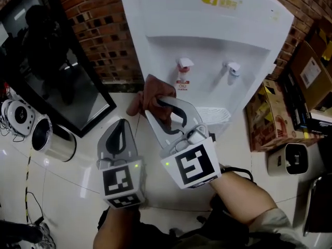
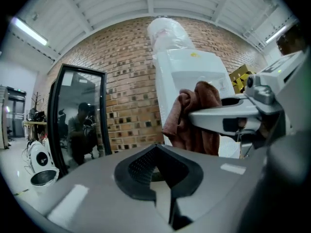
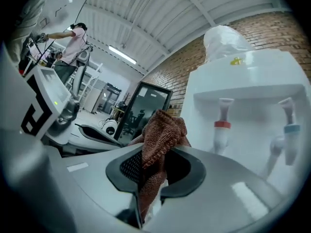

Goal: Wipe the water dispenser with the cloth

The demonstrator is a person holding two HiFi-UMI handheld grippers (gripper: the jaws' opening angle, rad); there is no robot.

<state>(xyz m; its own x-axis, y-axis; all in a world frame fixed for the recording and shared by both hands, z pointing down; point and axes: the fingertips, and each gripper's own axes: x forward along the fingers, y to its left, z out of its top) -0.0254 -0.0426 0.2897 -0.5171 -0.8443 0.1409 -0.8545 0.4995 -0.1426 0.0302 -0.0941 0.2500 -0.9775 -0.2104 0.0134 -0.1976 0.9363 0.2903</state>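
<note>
The white water dispenser (image 1: 207, 40) stands against the brick wall, with a red tap (image 1: 184, 69) and a blue tap (image 1: 232, 69) in its recess. My right gripper (image 1: 162, 101) is shut on a brown cloth (image 1: 150, 93), held just in front of the dispenser's lower left front. In the right gripper view the cloth (image 3: 163, 135) bunches up between the jaws, with the dispenser (image 3: 252, 81) close ahead. My left gripper (image 1: 123, 123) hangs lower left of the right one, jaws together and empty. From the left gripper view the cloth (image 2: 194, 115) droops beside the dispenser (image 2: 189, 67).
A black-framed glass panel (image 1: 46, 61) leans on the brick wall (image 1: 98, 30) at left. A steel bin (image 1: 52, 139) and a white round device (image 1: 18, 115) sit on the floor there. Cardboard boxes (image 1: 280, 113) crowd the dispenser's right side. A white drip tray (image 1: 213, 115) juts out below the taps.
</note>
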